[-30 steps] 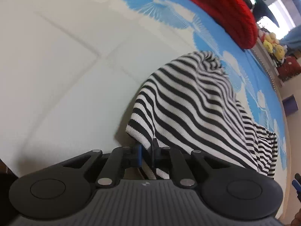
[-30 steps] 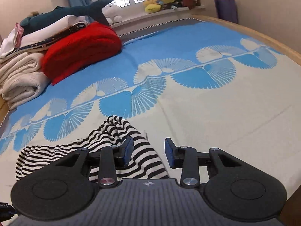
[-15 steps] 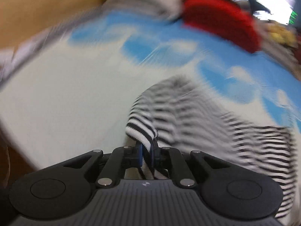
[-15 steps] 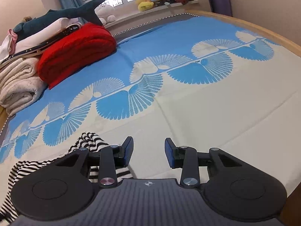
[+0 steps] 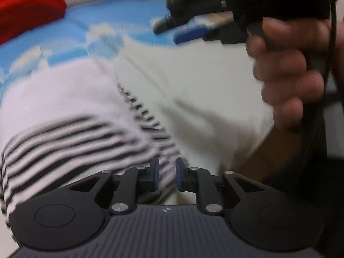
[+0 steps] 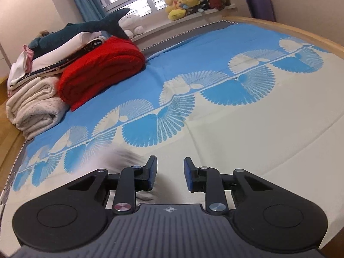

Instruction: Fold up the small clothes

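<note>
Your left hand-held gripper (image 5: 165, 173) sits slightly parted over the striped top (image 5: 71, 135), nearer than your right hand-held gripper (image 6: 169, 173), parted, empty, right of it.

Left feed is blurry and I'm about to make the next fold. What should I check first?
1. Left tongs gripping the garment: cannot tell. The fingers are slightly apart, with blurred stripes in the gap.
2. Right tongs open and empty: ok.
3. Garment lying flat: cannot tell, too blurred.
4. Red blanket well apart from the garment: ok.
5. Left view steady: not ok, heavy motion blur.
</note>
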The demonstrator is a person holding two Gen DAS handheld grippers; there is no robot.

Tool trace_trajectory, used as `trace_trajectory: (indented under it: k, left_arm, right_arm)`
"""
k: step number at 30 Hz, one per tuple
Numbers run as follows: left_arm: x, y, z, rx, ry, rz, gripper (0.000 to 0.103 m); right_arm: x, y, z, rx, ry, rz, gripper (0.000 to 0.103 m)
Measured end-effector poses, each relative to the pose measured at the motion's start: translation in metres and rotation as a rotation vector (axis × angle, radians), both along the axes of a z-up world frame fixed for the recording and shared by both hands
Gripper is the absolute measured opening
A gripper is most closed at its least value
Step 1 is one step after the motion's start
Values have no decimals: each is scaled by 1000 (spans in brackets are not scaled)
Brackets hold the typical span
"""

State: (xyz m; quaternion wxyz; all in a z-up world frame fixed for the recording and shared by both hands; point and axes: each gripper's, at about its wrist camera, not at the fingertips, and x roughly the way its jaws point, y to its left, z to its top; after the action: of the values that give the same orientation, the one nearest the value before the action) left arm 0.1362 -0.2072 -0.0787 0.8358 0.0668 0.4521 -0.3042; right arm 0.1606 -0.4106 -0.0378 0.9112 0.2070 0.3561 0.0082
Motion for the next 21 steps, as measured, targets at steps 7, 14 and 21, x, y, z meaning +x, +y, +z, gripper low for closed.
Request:
trace_trajectory:
  k: [7,14,21]
  left_arm:
    - [6,108,40,-50,-41,203,62]
    - [31,175,-1,-150,202,482,81]
    - [27,178,-19,-143,275,448,83]
  right_arm:
    - [33,15,-25,133,131,147,42]
    - [78,51,-50,140,229,200,49]
    - [79,40,-32,279,34,86,0]
